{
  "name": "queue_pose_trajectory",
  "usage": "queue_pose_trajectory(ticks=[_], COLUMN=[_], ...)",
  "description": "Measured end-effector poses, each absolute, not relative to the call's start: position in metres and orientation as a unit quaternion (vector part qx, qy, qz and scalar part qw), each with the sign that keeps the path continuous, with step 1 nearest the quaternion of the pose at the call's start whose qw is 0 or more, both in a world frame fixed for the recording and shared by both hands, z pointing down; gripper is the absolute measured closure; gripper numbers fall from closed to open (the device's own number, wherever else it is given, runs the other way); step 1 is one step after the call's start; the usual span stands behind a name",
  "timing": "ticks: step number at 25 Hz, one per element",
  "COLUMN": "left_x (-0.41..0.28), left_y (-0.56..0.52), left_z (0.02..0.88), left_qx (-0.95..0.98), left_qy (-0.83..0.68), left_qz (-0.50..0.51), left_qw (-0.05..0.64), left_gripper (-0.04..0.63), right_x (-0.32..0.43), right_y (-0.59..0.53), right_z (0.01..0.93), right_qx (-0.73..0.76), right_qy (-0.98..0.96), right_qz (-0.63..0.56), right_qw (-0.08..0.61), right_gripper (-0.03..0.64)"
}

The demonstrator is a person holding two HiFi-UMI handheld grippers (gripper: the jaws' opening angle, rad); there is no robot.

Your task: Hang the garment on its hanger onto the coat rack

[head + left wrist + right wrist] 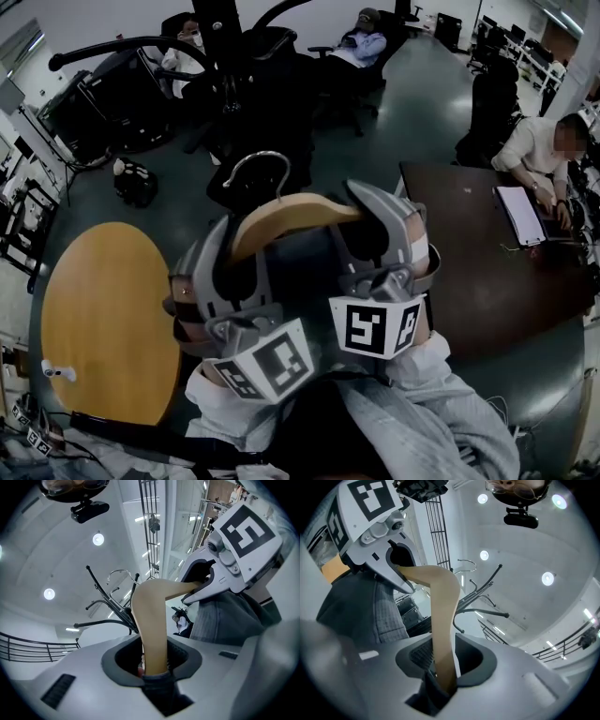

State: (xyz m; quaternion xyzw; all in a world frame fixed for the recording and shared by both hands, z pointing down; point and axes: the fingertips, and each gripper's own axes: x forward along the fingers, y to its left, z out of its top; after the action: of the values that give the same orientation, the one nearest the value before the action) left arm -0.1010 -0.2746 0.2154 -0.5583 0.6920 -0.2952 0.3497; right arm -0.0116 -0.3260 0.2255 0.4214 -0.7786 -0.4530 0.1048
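A light wooden hanger (291, 214) with a metal hook (261, 169) carries a grey checked garment (422, 422). My left gripper (232, 246) is shut on the hanger's left arm and my right gripper (370, 220) on its right arm. In the left gripper view the hanger (150, 616) rises from between the jaws of the left gripper (154, 665), with dark cloth (159, 686) at their base. The right gripper view shows the hanger (443, 611) between the right gripper (445, 672) jaws. The black coat rack (110, 606) stands just beyond, its curved arms (141, 45) close to the hook.
A round wooden table (103, 319) lies at the lower left and a dark desk (487, 253) at the right, where a person works at a laptop. Black office chairs (272, 66) and seated people are behind the rack. A black bag (136, 183) sits on the floor.
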Motion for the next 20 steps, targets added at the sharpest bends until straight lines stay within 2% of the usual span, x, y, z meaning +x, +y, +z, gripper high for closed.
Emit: queue_pose_trajectory(ticks=[10,20], left_x=[-0.155,-0.171], left_y=[-0.378,-0.397], left_z=[0.22,0.215], left_qx=[-0.557,-0.558], left_qy=[0.686,0.696], left_qz=[-0.283,-0.289], left_qw=[0.374,0.347], left_gripper=[0.486,0.486], right_x=[-0.064,-0.083], right_y=[-0.427,-0.449], right_z=[0.231,0.226], right_qx=[0.445,0.418], right_qy=[-0.763,-0.784], right_qz=[-0.459,-0.449], right_qw=[0.093,0.098], right_gripper=[0.505,0.505])
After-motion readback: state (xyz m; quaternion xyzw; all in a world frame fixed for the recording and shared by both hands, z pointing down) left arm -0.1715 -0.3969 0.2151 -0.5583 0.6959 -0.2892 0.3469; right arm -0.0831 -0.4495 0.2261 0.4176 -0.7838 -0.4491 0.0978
